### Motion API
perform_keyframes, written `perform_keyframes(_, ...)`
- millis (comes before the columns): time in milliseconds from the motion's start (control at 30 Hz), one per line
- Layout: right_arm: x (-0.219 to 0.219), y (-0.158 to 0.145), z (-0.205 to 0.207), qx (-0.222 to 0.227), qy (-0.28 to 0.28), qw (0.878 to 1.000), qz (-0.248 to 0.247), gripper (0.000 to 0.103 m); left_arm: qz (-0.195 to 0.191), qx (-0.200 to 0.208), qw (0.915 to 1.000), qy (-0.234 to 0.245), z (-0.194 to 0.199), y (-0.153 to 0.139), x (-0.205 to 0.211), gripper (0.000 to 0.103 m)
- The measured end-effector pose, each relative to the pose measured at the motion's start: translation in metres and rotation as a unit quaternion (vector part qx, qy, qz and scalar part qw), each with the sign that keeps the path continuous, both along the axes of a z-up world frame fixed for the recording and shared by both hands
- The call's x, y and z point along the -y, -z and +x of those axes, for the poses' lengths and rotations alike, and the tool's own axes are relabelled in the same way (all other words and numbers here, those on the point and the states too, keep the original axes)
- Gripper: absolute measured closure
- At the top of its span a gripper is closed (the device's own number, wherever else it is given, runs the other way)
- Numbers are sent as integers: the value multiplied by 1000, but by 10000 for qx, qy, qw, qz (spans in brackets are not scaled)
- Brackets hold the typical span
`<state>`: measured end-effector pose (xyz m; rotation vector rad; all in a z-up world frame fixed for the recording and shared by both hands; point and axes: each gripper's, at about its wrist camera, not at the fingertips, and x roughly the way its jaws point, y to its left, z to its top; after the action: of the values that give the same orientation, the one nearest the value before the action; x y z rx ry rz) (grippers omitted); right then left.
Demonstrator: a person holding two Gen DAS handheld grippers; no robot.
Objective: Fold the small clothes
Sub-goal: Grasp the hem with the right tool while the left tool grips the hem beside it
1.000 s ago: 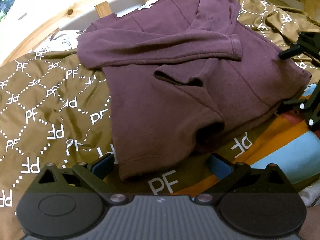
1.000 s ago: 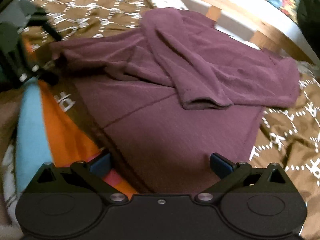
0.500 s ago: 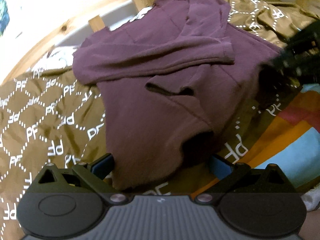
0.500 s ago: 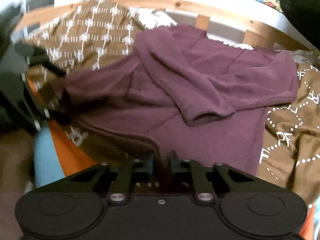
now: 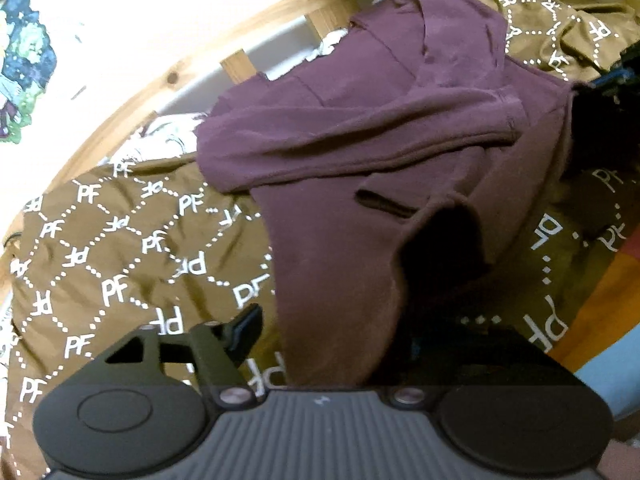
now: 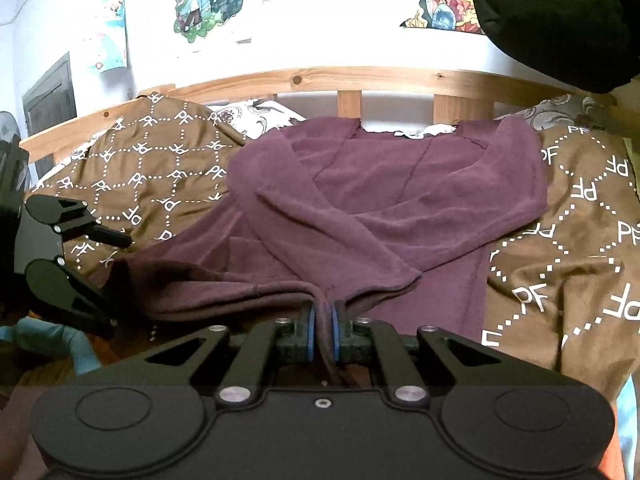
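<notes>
A maroon long-sleeved top [image 5: 360,128] lies on a brown blanket, its sleeves folded across the body; it also shows in the right wrist view [image 6: 400,200]. My right gripper [image 6: 323,330] is shut on the top's bottom hem and holds it raised. My left gripper [image 5: 332,340] is at the hem's other corner; the cloth drapes between its fingers and hides the right finger, while the left finger [image 5: 244,328] stands apart beside the cloth. In the right wrist view the left gripper [image 6: 100,272] appears at the left, its fingers spread.
The brown blanket [image 5: 100,260] printed with "PF" covers the bed. A wooden bed rail [image 6: 360,80] runs along the far side by the wall. A striped orange and blue cloth [image 5: 600,312] lies at the near edge. A black object [image 6: 560,20] hangs top right.
My right gripper has shut on the hem and lifted it. My left gripper has moved forward, so the hem now drapes between its fingers. The top's lower edge has risen off the blanket.
</notes>
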<state>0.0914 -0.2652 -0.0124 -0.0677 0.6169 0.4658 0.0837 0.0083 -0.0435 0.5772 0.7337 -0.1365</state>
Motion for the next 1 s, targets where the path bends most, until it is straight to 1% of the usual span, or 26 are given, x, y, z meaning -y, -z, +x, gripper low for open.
perform_keyframes(33,0,1,0,-38,-14,10000,-32,95,42,35,10000,36,-2,-1,0,48)
perform_keyframes(100,-3,5,-2,-171,-52,9997,-143,93,73,89,9998,166,-8,-4,1,83)
perform_keyframes(133,-5,8,-3,-253,-77,9993,-272,87,53,143,9996,238,-12,-6,2,89)
perform_keyframes(167,-7,12,-4,-312,-116,9984,-449,78,25,209,9994,281,-15,-8,2,93)
perform_keyframes(233,-13,20,-10,-377,-264,9952,-864,69,-17,391,9987,321,-20,-13,3,97)
perform_keyframes(300,-19,27,-18,-410,-430,9907,-1226,63,-59,497,9983,291,-21,-18,3,98)
perform_keyframes(367,-26,30,-23,-423,-516,9851,-1582,49,-147,528,9983,217,-20,-22,1,98)
perform_keyframes(433,-30,35,-24,-444,-519,9782,-1963,41,-253,579,9979,113,-18,-27,-2,98)
perform_keyframes(500,-30,38,-24,-525,-462,9743,-2140,40,-374,663,9971,50,-19,-33,-5,99)
perform_keyframes(533,-29,38,-24,-536,-437,9732,-2192,40,-425,698,9966,46,-18,-35,-7,99)
perform_keyframes(567,-28,38,-25,-511,-431,9718,-2263,50,-472,734,9962,57,-20,-38,-8,99)
perform_keyframes(600,-28,38,-27,-424,-445,9701,-2349,65,-518,779,9956,80,-23,-41,-8,99)
perform_keyframes(633,-28,36,-29,-323,-499,9686,-2413,100,-537,828,9951,88,-26,-44,-9,99)
perform_keyframes(667,-28,34,-33,-206,-491,9676,-2467,98,-555,872,9946,90,-30,-47,-9,99)
perform_keyframes(767,-22,18,-45,169,-453,9674,-2487,98,-718,935,9930,60,-42,-58,-11,99)
perform_keyframes(833,-15,6,-54,278,-389,9696,-2402,99,-813,970,9919,61,-53,-65,-13,99)
perform_keyframes(1000,-6,-31,-77,425,-301,9754,-2140,99,-793,1077,9907,243,-87,-85,-15,100)
